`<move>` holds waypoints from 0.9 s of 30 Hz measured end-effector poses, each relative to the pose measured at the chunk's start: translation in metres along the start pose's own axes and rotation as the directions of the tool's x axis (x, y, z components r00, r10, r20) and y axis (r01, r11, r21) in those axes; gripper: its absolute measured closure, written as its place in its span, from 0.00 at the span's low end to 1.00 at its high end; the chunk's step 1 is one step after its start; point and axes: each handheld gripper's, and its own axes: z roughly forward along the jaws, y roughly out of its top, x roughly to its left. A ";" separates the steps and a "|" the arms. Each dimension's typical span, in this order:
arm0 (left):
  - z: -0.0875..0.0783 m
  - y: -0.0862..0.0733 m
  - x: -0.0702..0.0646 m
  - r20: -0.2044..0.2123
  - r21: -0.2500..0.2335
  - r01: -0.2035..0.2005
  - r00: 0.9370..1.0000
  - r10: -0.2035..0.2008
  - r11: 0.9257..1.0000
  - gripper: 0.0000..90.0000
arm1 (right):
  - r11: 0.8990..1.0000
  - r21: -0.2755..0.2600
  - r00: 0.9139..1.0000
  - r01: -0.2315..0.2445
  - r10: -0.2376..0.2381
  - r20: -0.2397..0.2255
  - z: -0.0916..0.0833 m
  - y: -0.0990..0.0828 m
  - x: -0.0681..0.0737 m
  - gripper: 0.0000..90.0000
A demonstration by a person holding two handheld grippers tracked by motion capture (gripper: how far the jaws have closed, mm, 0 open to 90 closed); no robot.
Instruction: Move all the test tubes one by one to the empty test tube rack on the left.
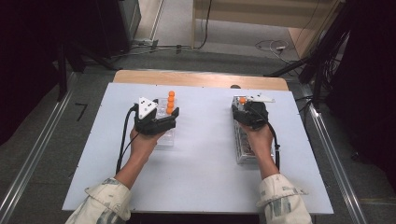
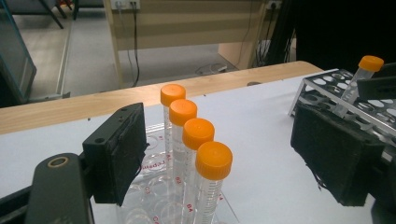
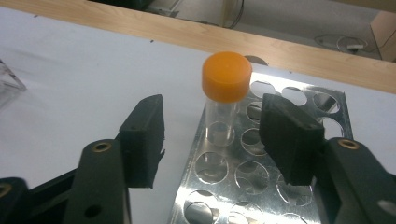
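While the right gripper (image 3: 212, 135) is hanging over the far end of the shiny perforated metal rack (image 3: 261, 186), a clear plastic tube with an orange screw cap (image 3: 223, 100) is standing upright in one of the far holes, between the two black fingers (image 3: 142, 140) but touching neither pad. The fingers are released, with a gap on each side of the tube. The step in hand looks like either settling this tube into its hole or taking it up; done well, it means keeping the pads level with the tube wall just under the cap, centring the tube so both pads meet it together, and moving straight along the tube's axis so the rim of the hole is not catching it.

The left gripper (image 1: 156, 116) is waiting over the clear plastic rack (image 2: 154, 186) on the left half of the white bench (image 1: 205, 158), where a row of four more orange-capped tubes (image 2: 198, 149) is standing. Its fingers are spread wide and holding nothing, the row lying between them without contact. The two racks are sitting well apart. Nothing is blocking the right gripper; the neighbouring holes of the metal rack are empty. Beyond the bench's wooden far edge (image 1: 201, 78), cables are lying on the floor.
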 end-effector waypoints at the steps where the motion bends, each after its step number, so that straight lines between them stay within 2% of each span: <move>1: 0.000 0.000 0.000 0.001 -0.001 0.000 1.000 0.000 1.000 0.20 | 1.000 -0.001 1.000 -0.003 0.003 -0.005 0.001 0.000 -0.001 0.48; 3: 0.000 0.000 0.000 0.001 -0.002 0.000 1.000 0.000 1.000 0.20 | 1.000 -0.005 1.000 0.003 -0.003 0.002 0.002 0.001 -0.001 0.53; 8: 0.000 0.000 -0.001 0.001 -0.003 -0.001 1.000 0.001 1.000 0.20 | 0.998 0.059 1.000 0.003 -0.003 0.004 0.009 0.004 -0.002 0.61; 14: -0.002 0.001 0.000 0.000 -0.010 0.004 1.000 -0.004 1.000 0.20 | 0.995 0.103 1.000 0.004 -0.005 0.015 0.015 0.006 -0.002 0.70; 21: -0.002 0.001 -0.001 0.003 -0.010 0.000 1.000 0.000 1.000 0.21 | 0.994 0.107 1.000 0.007 -0.009 0.021 0.018 0.007 -0.003 0.78; 27: -0.002 0.001 -0.001 0.005 -0.010 0.000 1.000 0.000 1.000 0.21 | 0.996 0.088 1.000 -0.008 0.007 0.014 0.016 0.007 -0.004 0.80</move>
